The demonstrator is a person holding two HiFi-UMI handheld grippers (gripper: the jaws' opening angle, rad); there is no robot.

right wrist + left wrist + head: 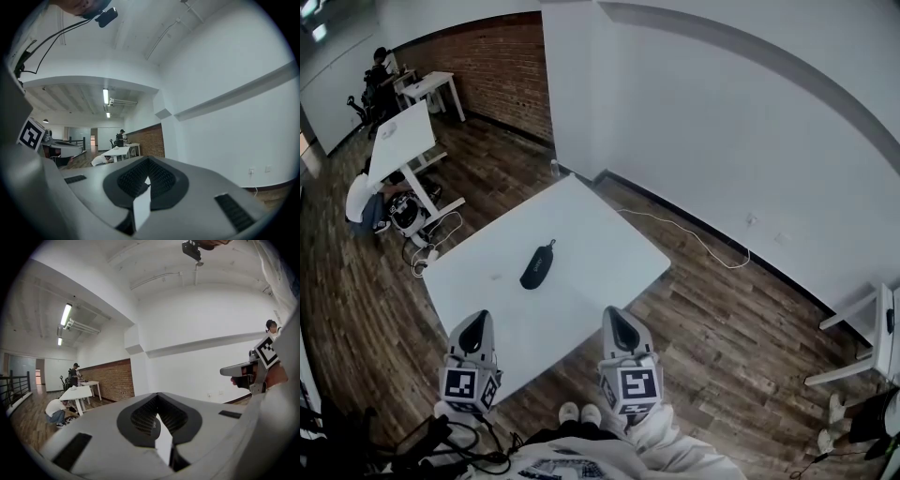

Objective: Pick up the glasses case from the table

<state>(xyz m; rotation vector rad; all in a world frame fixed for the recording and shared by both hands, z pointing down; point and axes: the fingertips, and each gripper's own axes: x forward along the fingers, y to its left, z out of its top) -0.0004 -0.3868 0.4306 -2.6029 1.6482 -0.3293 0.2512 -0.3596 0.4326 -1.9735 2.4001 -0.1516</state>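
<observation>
Glasses case: black, soft-looking and oblong, the glasses case (537, 265) lies flat near the middle of the white table (609, 253). It sits on a diagonal, with its far end angled to the right, and nothing is touching it.
Left gripper: the left gripper (474, 323) hovers over the near edge of the table, well short of the case. In its own view (157, 399) the jaws are pressed tip to tip with nothing between them.
Right gripper: the right gripper (623, 321) is level with its partner at the near edge, and the case lies ahead and to its left. In its own view (147, 169) the jaws are clenched together too, and empty.
Step in hand: this looks like the very start, with the reach not yet made. Both tools point out across the room, not down at the table.
How to do it well: pick one gripper, spread its jaws wide before descending, and tip the nose down toward the case. Turn the wrist so the jaws straddle the narrow width at mid-length, then come down until the tips almost meet the tabletop and squeeze.
Watch for: a low, rounded shell that could squirt sideways if it is pinched too high or off-centre.
</observation>
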